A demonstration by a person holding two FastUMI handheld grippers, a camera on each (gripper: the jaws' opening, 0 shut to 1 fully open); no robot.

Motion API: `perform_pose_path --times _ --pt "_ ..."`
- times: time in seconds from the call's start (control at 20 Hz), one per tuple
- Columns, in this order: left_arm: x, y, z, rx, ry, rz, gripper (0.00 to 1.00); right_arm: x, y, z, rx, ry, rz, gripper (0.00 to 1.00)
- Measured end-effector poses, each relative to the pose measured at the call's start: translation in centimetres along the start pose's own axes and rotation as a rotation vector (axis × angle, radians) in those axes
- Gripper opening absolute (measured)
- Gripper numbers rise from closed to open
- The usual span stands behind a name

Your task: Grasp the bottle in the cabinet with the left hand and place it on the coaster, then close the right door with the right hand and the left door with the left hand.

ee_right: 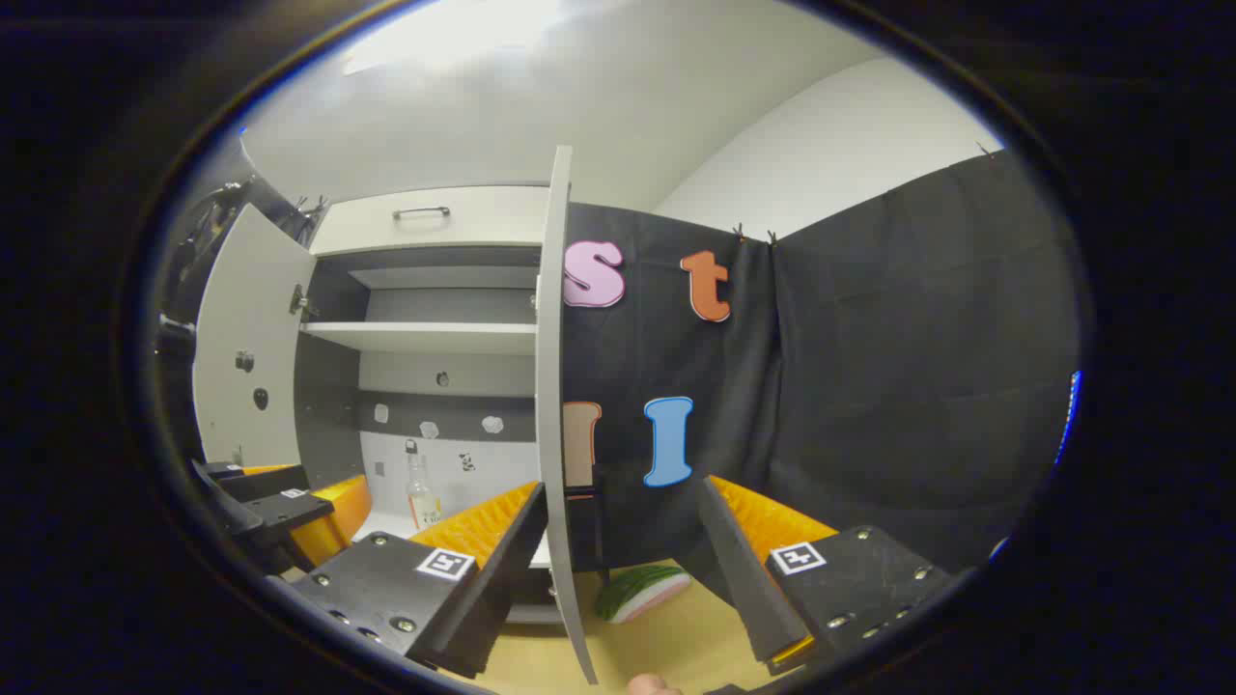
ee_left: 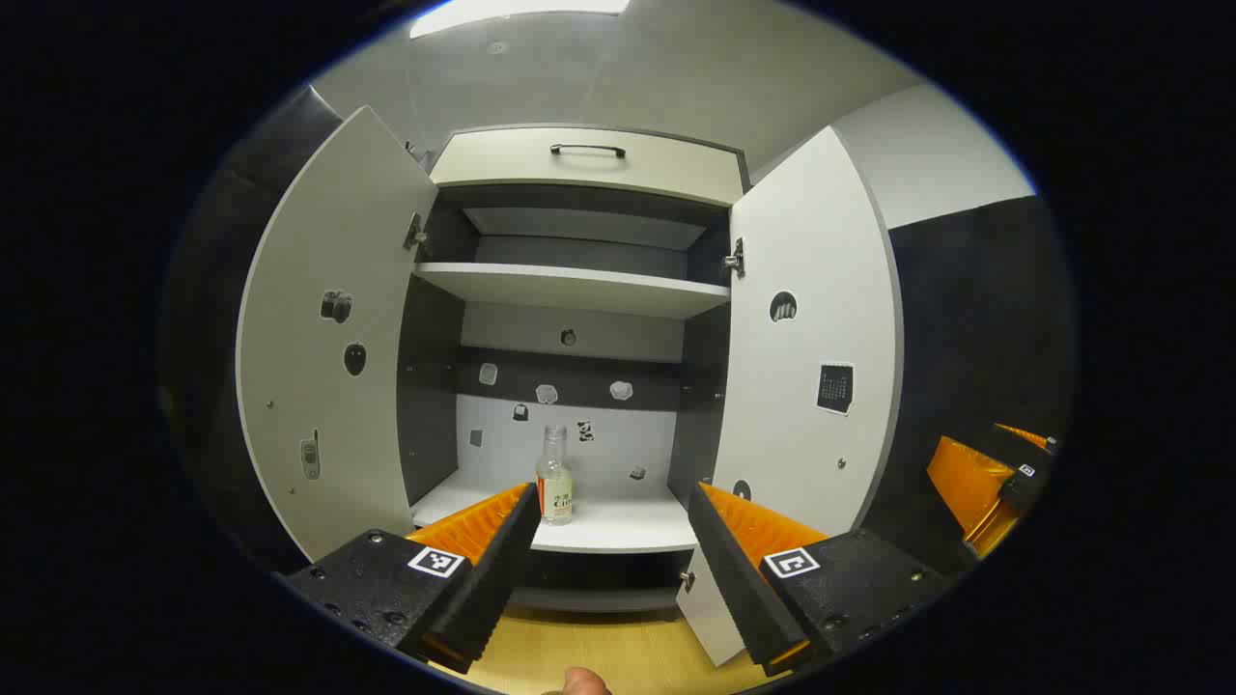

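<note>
A small clear bottle [ee_left: 554,479] with an orange-and-white label stands upright on the cabinet's bottom shelf [ee_left: 618,526], near the front. Both cabinet doors stand wide open: the left door [ee_left: 328,347] and the right door [ee_left: 816,328]. My left gripper [ee_left: 610,516] is open in front of the cabinet, short of the bottle, which sits just beside its left finger. My right gripper [ee_right: 620,516] is open too, with the edge of the right door [ee_right: 552,386] standing between its fingers farther off. The bottle [ee_right: 419,494] and the left gripper [ee_right: 280,512] appear at the left of the right gripper view.
An upper shelf [ee_left: 579,285] and a top drawer with a dark handle [ee_left: 587,150] sit above. Small stickers dot the back panel and doors. A watermelon-slice object [ee_right: 642,591] lies on the wooden tabletop [ee_right: 676,637] behind the right door. The right gripper [ee_left: 995,478] is at the right.
</note>
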State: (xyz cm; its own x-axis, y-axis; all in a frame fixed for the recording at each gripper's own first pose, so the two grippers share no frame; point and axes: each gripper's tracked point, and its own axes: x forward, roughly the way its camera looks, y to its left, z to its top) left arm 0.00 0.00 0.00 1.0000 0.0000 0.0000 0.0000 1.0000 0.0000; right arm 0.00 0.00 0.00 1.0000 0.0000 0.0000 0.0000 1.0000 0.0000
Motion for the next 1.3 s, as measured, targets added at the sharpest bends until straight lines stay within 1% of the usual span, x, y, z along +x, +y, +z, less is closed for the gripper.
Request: perform_pose_path --times 0.05,0.25,0.3,0.35,0.4,0.55,0.6,0.7,0.75,0.95,1.0,1.05,1.15,1.2,1.25,1.3 --pt "-0.09 0.05 -0.02 0.005 -0.001 0.001 0.97 -0.12 -0.05 0.02 -0.001 0.001 0.000 0.96" --pt "-0.29 0.12 -0.07 0.005 0.000 0.000 0.96 -0.30 -0.06 0.11 -0.002 -0.001 -0.002 0.96" --pt "-0.30 0.14 -0.08 0.005 0.002 -0.001 0.97 -0.36 -0.03 0.14 -0.001 -0.001 -0.003 0.93" --pt "-0.33 0.19 -0.21 0.007 0.005 0.000 0.96 -0.40 0.03 0.07 -0.001 0.002 -0.004 0.93" --pt "-0.43 0.20 -0.23 0.009 0.006 0.000 0.97 -0.50 0.01 0.03 -0.002 0.002 -0.005 0.96" --pt "-0.52 0.23 -0.40 0.011 0.011 -0.004 0.97 -0.78 -0.01 0.05 -0.005 0.001 -0.005 0.96" --pt "-0.59 0.25 -0.39 0.013 0.012 -0.004 0.97 -0.71 0.21 0.13 -0.003 0.000 -0.005 0.93" --pt "-0.64 0.38 -0.42 0.014 0.013 -0.003 0.97 -0.79 0.35 0.25 0.001 -0.003 -0.003 0.93" --pt "-0.66 0.46 -0.51 0.015 0.014 -0.003 0.97 -0.80 0.28 0.26 0.001 -0.004 -0.003 0.96" --pt "-0.68 0.62 -0.62 0.012 0.018 0.000 0.96 -0.94 0.42 0.16 -0.004 -0.001 -0.002 0.96" --pt "-0.69 0.62 -0.59 0.013 0.017 0.001 0.97 -0.81 0.43 0.14 -0.004 -0.001 -0.001 0.93" --pt "-0.60 0.69 -0.65 0.016 0.017 0.003 0.97 -0.89 0.46 0.16 -0.005 -0.001 0.000 0.96" --pt "-0.52 0.76 -0.77 0.020 0.019 0.004 0.97 -0.74 0.50 0.11 -0.008 0.002 0.001 0.96" --pt "-0.45 0.75 -0.76 0.018 0.018 0.005 0.97 -0.68 0.45 -0.02 -0.009 0.004 0.002 0.93" --pt "-0.32 0.71 -0.82 0.013 0.017 0.002 0.97 -0.62 0.42 -0.06 -0.012 0.006 0.003 0.95" --pt "-0.19 0.68 -0.85 0.008 0.018 0.001 0.97 -0.55 0.42 -0.14 -0.014 0.006 0.003 0.93"
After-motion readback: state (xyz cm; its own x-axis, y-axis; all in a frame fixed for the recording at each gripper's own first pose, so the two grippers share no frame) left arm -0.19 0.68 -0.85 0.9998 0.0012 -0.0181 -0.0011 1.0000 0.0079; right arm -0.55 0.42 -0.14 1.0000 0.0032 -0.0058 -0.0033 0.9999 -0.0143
